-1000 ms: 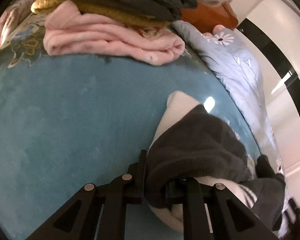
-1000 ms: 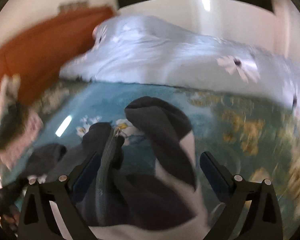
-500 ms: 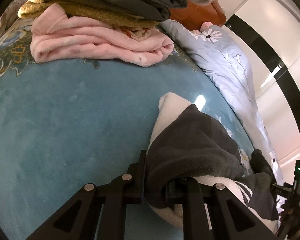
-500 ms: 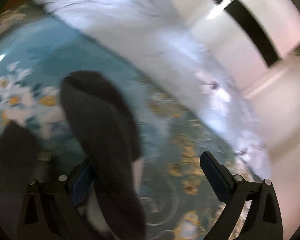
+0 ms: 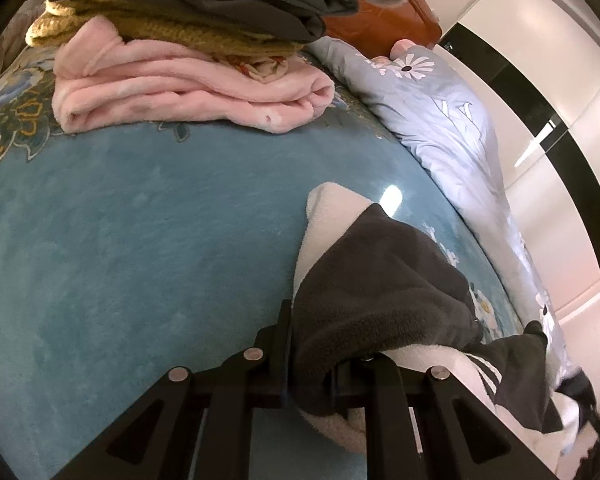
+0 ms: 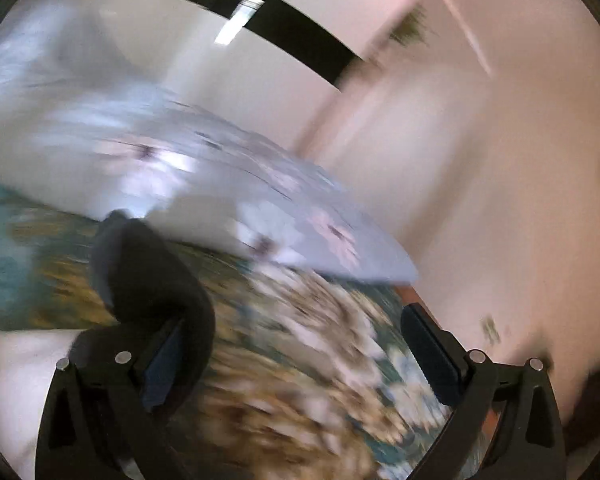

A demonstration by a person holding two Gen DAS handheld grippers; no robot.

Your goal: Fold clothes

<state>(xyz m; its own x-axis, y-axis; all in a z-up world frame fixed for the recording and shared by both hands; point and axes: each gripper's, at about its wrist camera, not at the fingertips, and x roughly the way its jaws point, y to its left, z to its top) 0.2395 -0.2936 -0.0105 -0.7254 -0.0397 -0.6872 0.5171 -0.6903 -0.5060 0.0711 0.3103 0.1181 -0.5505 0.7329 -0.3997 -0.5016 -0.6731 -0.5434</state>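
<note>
A dark grey fleece garment [image 5: 380, 280] with a cream lining lies on the teal bed cover [image 5: 140, 240]. My left gripper [image 5: 312, 352] is shut on its near edge, and the fabric bunches over the fingers. The garment's striped part [image 5: 488, 376] trails off to the right. The right wrist view is blurred by motion. In it my right gripper [image 6: 296, 356] is open wide, and the dark sleeve [image 6: 148, 280] lies against its left finger [image 6: 164, 360], with nothing pinched.
A stack of folded clothes [image 5: 180, 88], pink at the bottom with mustard and grey above, sits at the far side of the cover. A pale blue daisy duvet [image 5: 452, 128] runs along the right. The bed's edge [image 6: 404, 280] and a pale wall lie beyond.
The right wrist view has swung fast from the garment's body towards the bed edge and wall, and the sleeve has slid over to the left finger. The left gripper keeps its grip in place.
</note>
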